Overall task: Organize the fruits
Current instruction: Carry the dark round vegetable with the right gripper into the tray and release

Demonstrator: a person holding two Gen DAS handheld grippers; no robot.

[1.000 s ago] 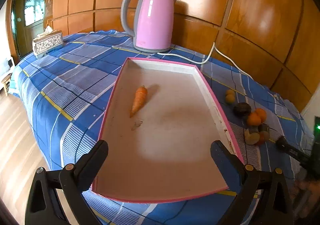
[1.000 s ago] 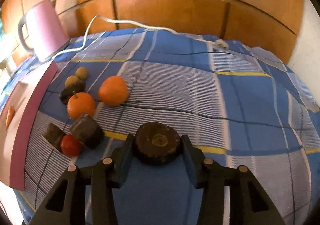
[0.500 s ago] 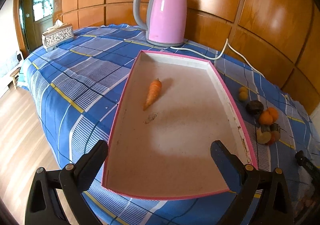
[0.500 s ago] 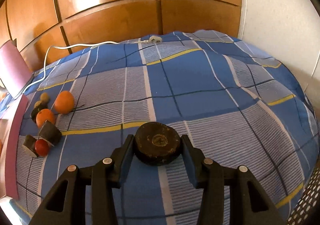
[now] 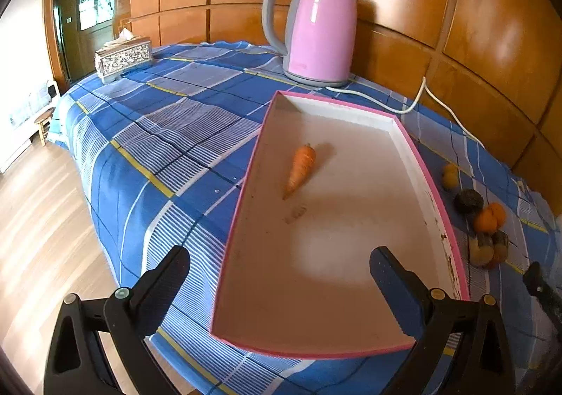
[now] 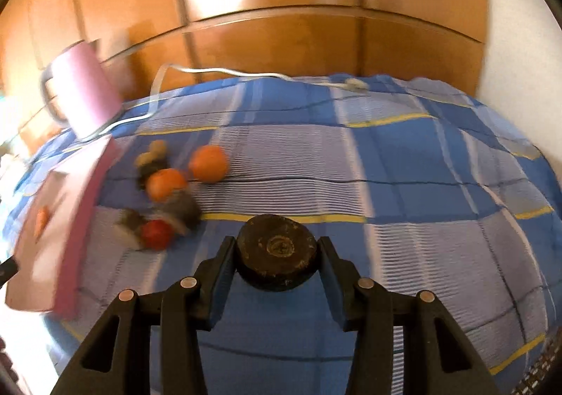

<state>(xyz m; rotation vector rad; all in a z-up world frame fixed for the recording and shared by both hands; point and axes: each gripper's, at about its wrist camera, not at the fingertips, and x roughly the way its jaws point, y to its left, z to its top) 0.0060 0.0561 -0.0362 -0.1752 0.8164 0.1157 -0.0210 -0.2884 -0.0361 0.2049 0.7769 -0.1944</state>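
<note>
Pinching a dark, round, flattened fruit (image 6: 277, 256) between its two fingers, the right hand-held gripper (image 6: 277, 263) holds it clear above the blue checked cloth (image 6: 404, 184) that covers the surface. To its left, blurred, lies a small cluster of fruit: two oranges (image 6: 207, 163), a red piece (image 6: 157, 233) and some dark pieces, just beside the long side of a pink-edged tray (image 6: 75, 219).

The left hand-held gripper (image 5: 281, 284) hangs spread wide over the near end of that tray (image 5: 242, 180), with nothing between its fingers. One carrot (image 5: 300, 168) lies on the tray floor, towards the far half. Behind the tray stands a pink kettle (image 5: 316, 26), its white cord (image 5: 414, 103) trailing along the wooden wall; a tissue box (image 5: 123, 58) sits at the far left corner of the surface.
</note>
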